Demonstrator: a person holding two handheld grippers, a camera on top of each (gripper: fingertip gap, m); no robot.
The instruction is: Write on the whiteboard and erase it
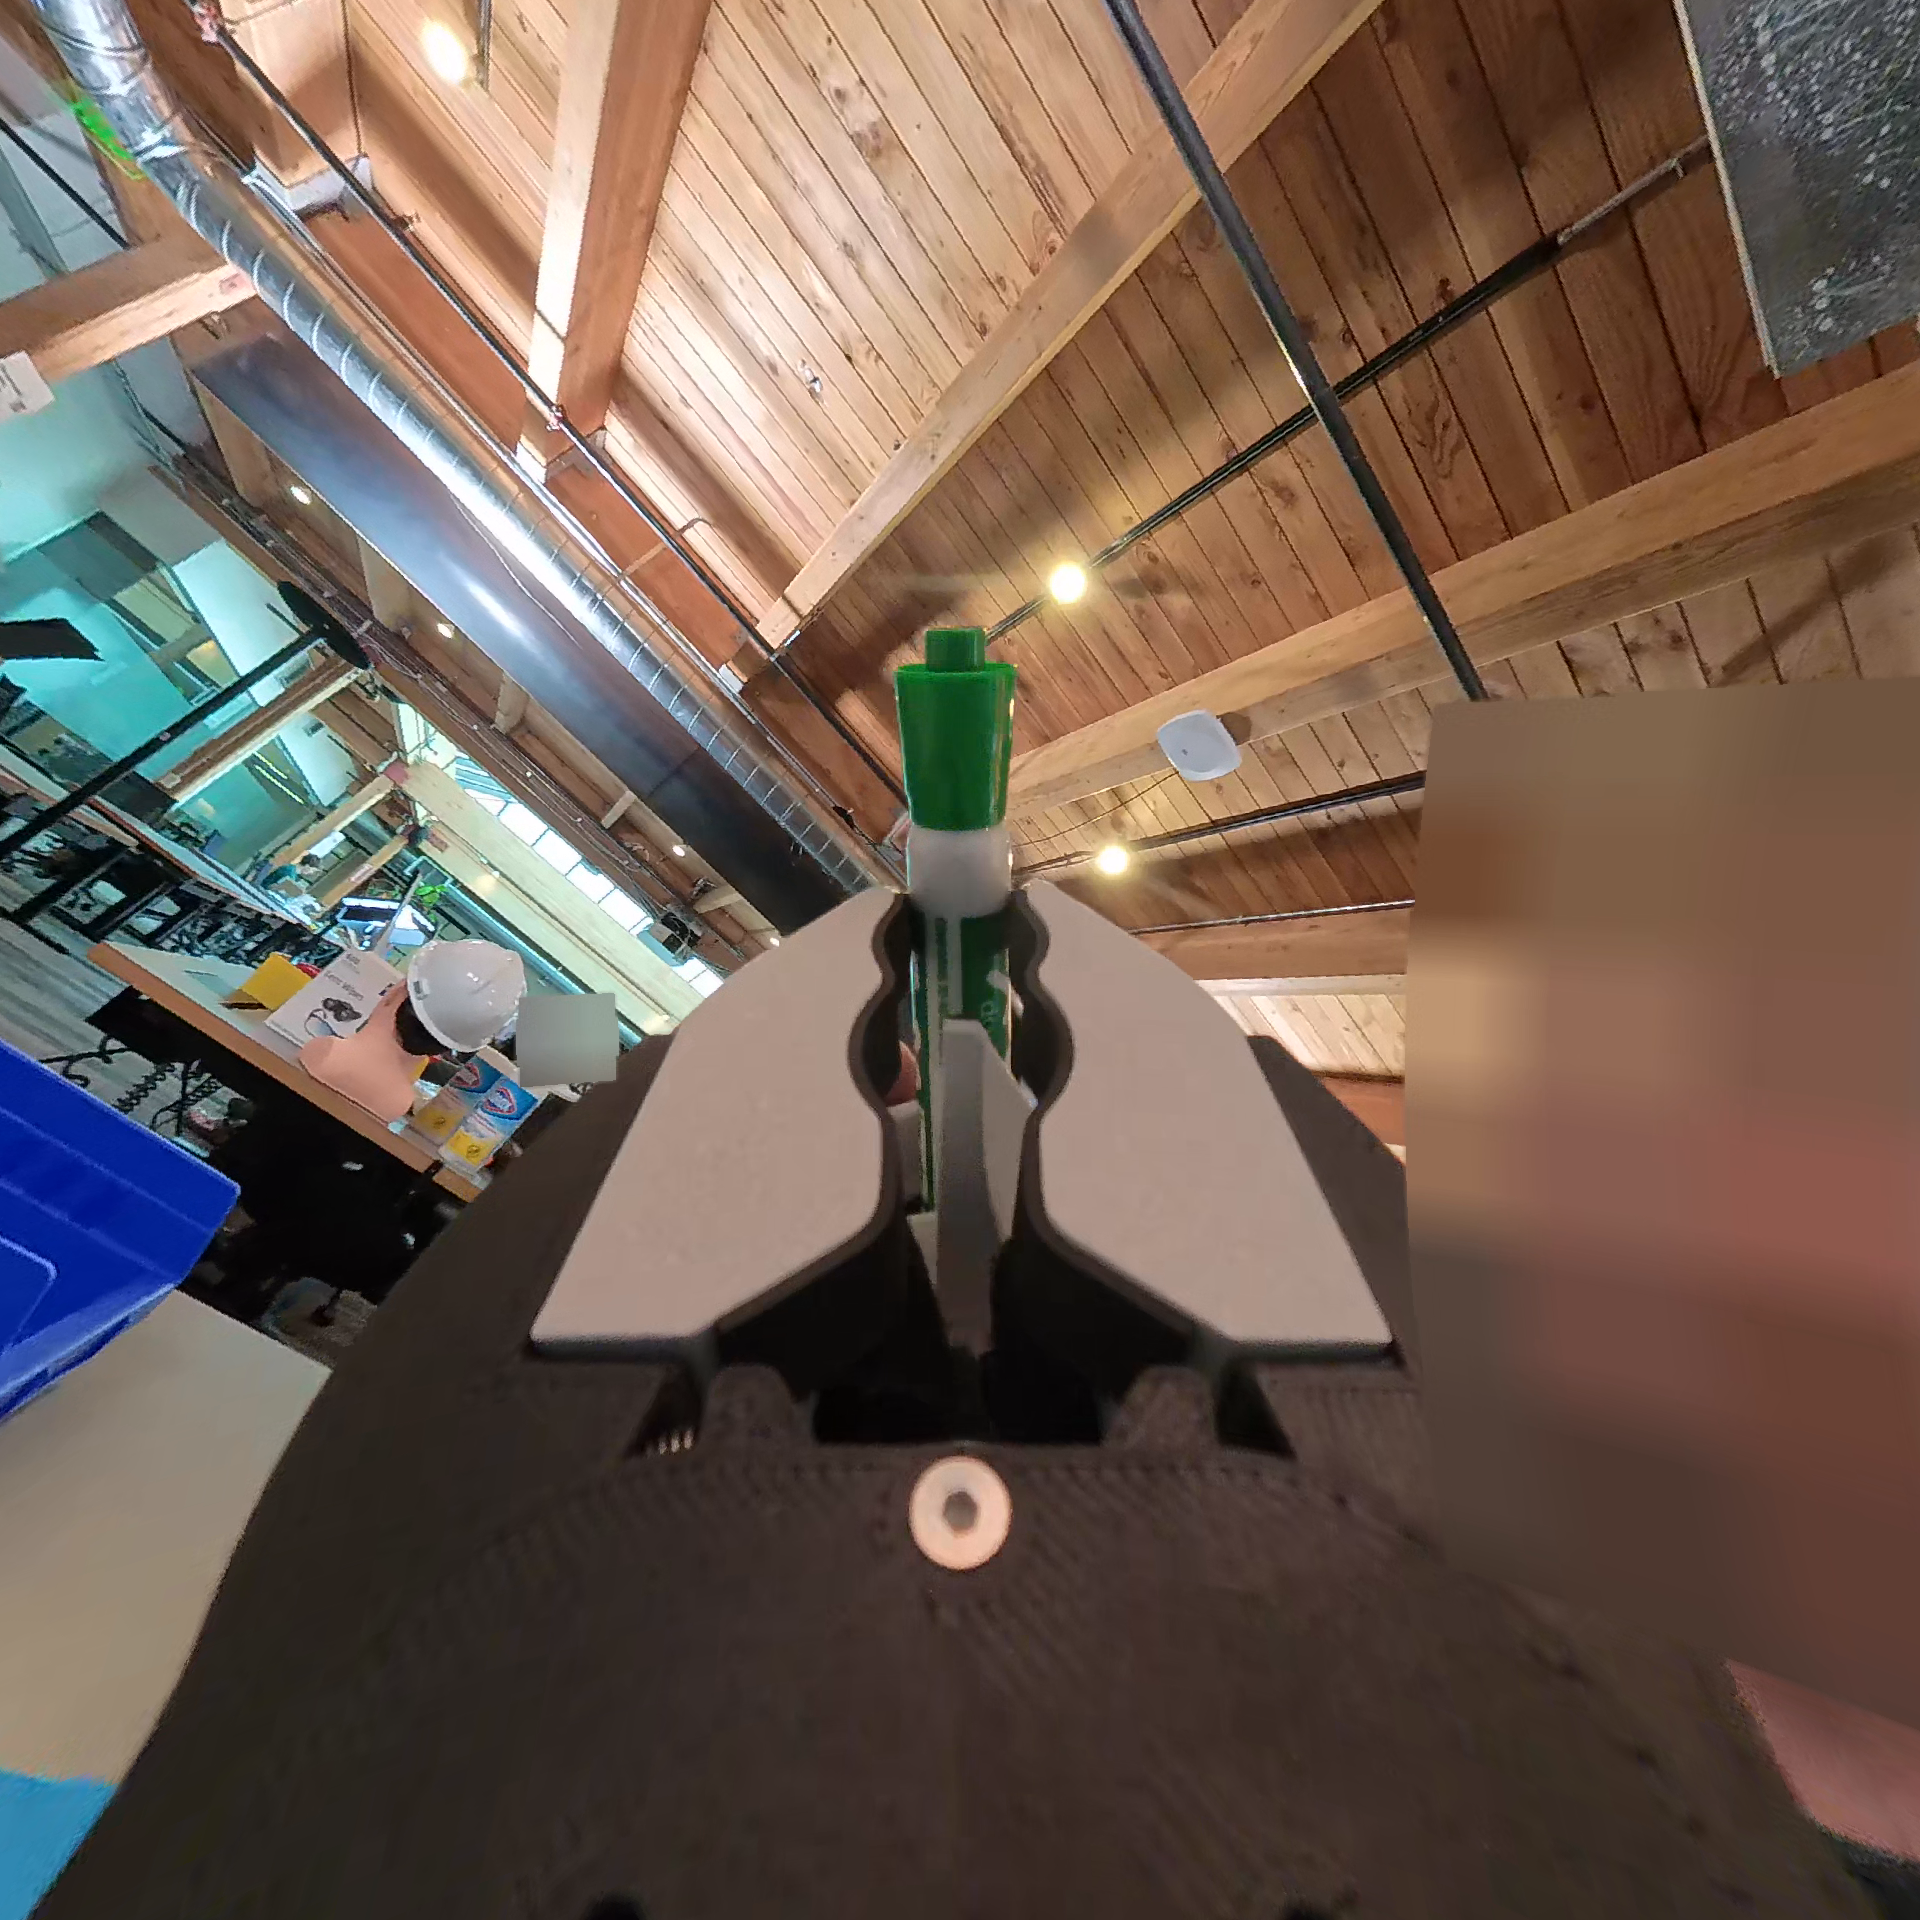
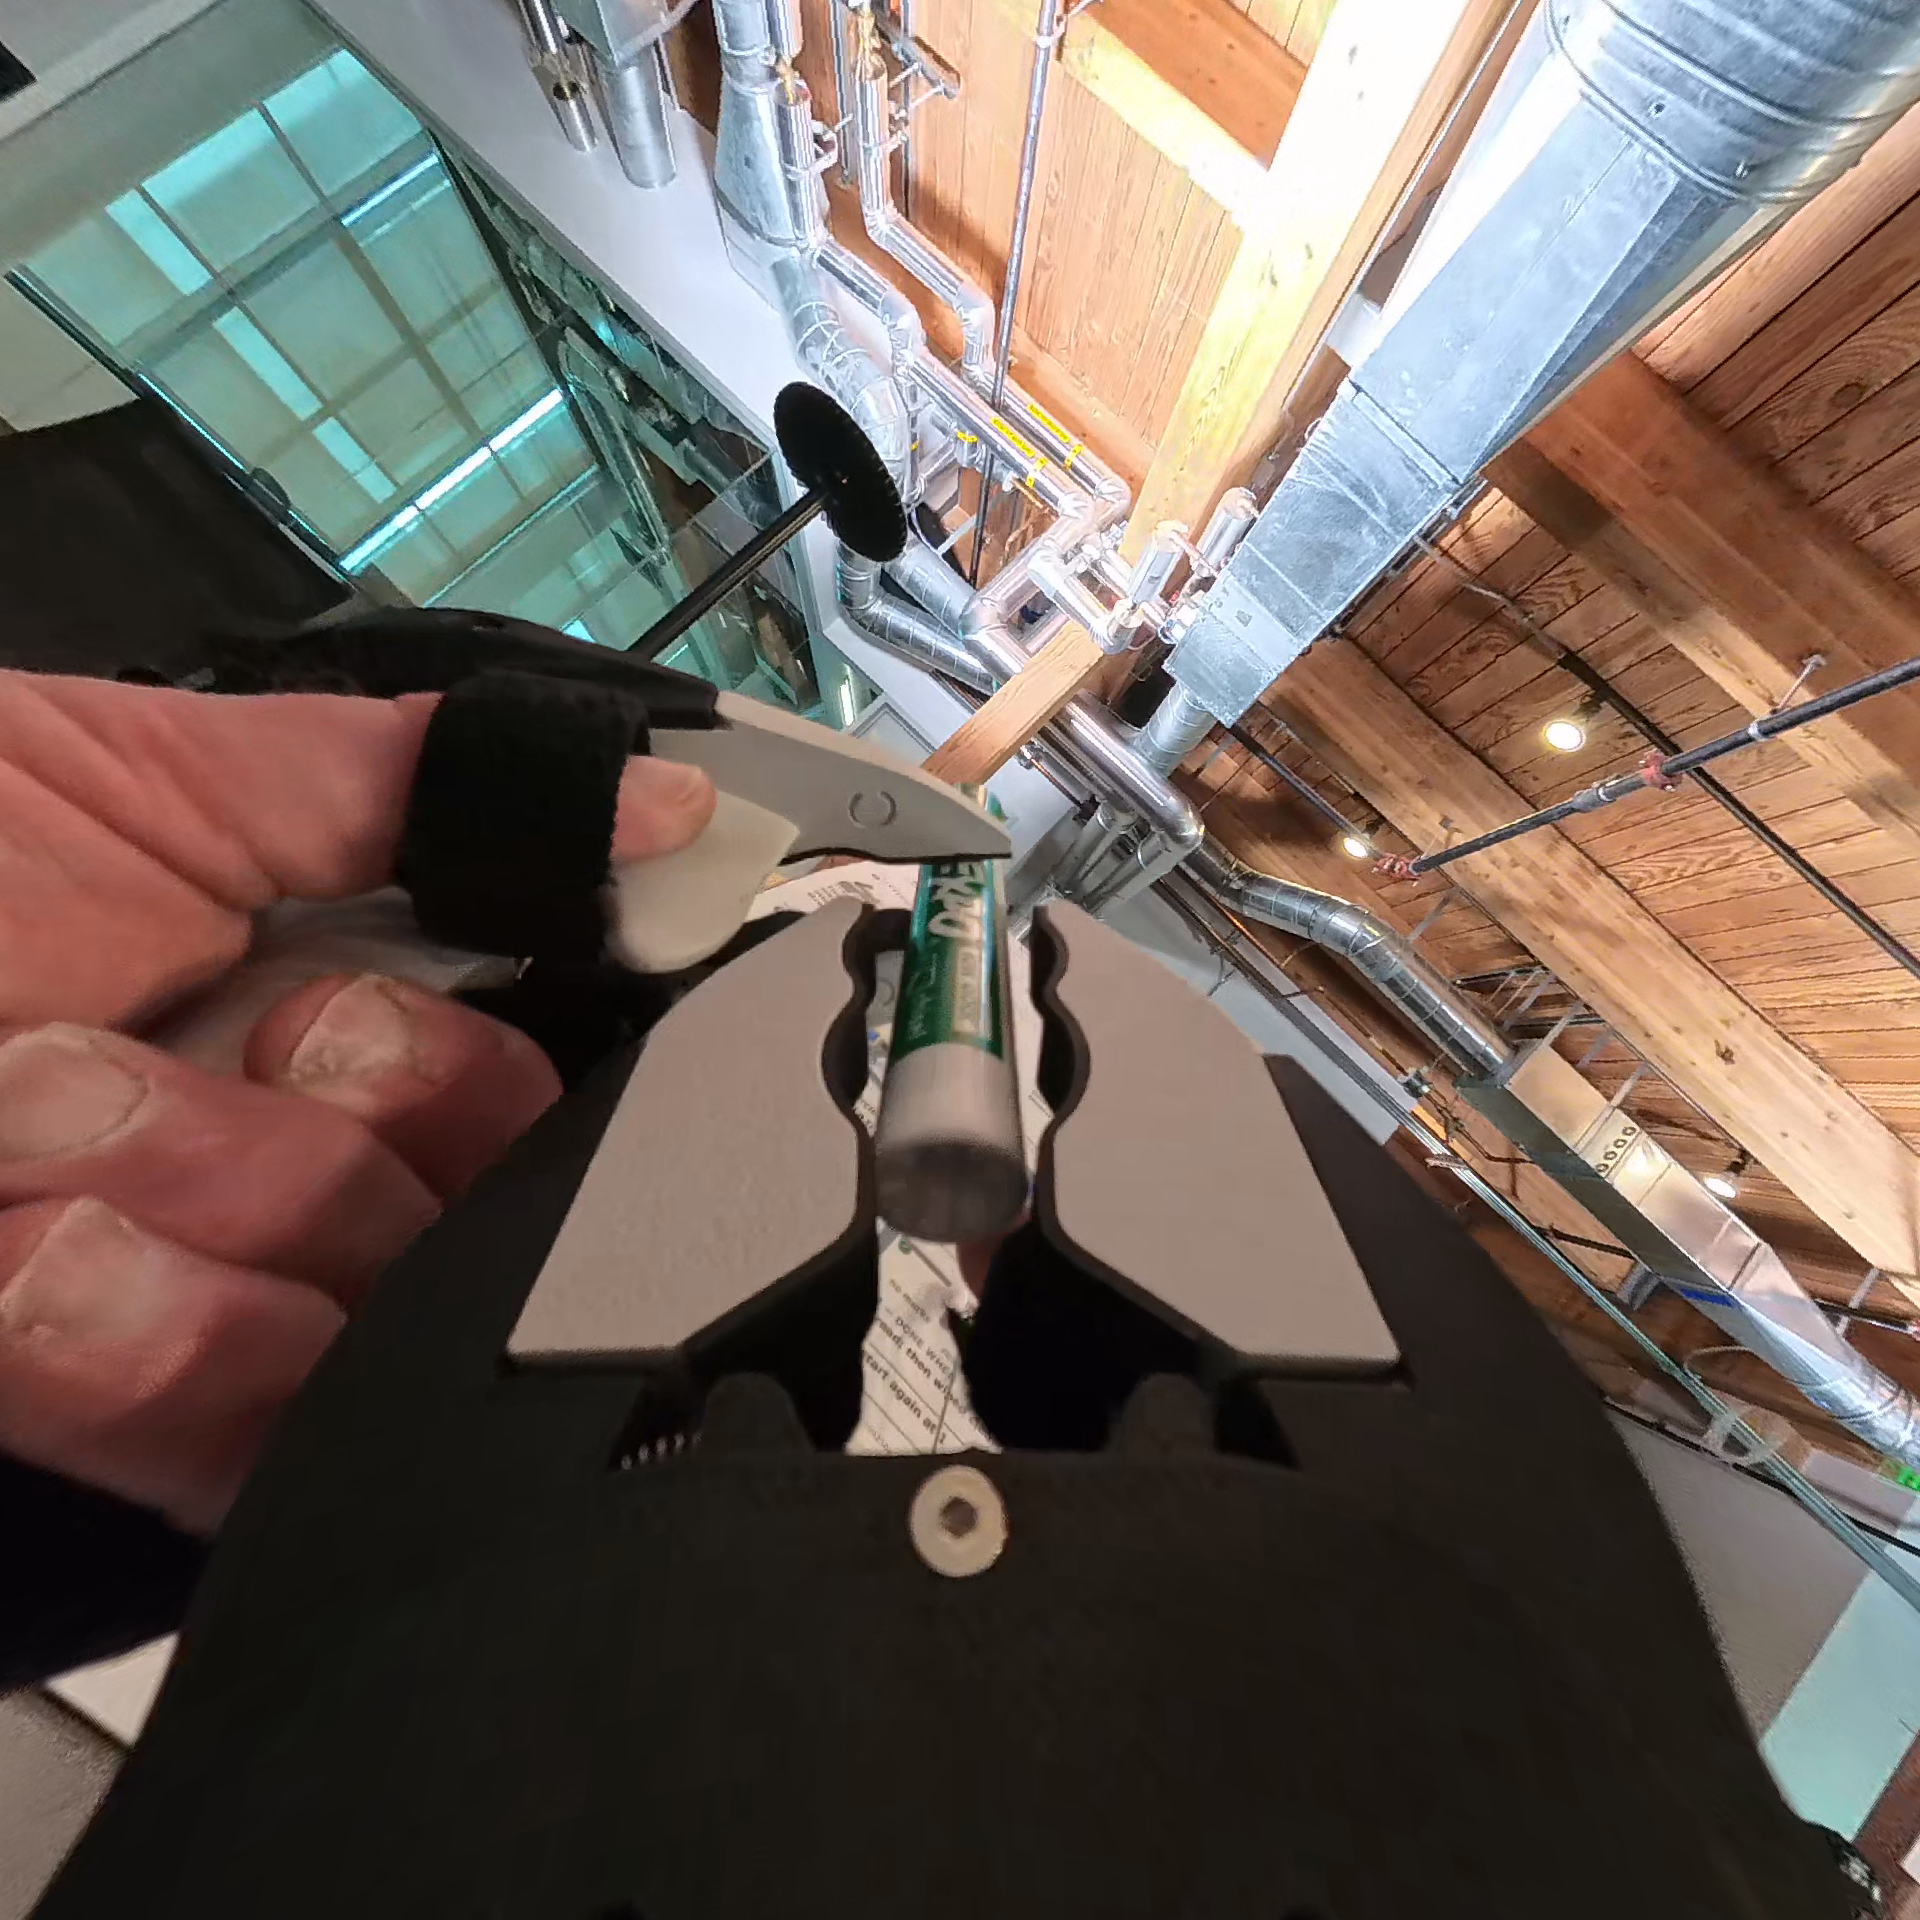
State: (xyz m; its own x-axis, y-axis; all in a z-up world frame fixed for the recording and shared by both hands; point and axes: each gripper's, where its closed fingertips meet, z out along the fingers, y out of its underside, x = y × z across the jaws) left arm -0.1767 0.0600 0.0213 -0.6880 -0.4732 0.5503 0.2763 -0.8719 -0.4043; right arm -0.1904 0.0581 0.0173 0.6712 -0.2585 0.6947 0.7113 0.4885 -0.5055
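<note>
Marker (image 1: 956, 790), green-capped with a white barrel, stands upright in the left gripper (image 1: 958, 914), whose fingers press on it just below the cap; its lower end is hidden behind them. In the right wrist view the barrel lies between the right gripper (image 2: 948, 925) fingers, but contact there is unclear, and a hand (image 2: 239, 935) crowds the left edge

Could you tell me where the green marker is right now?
The green marker stands centre of the left wrist view, clamped between the left gripper fingers, cap pointing toward the wooden ceiling.
</note>
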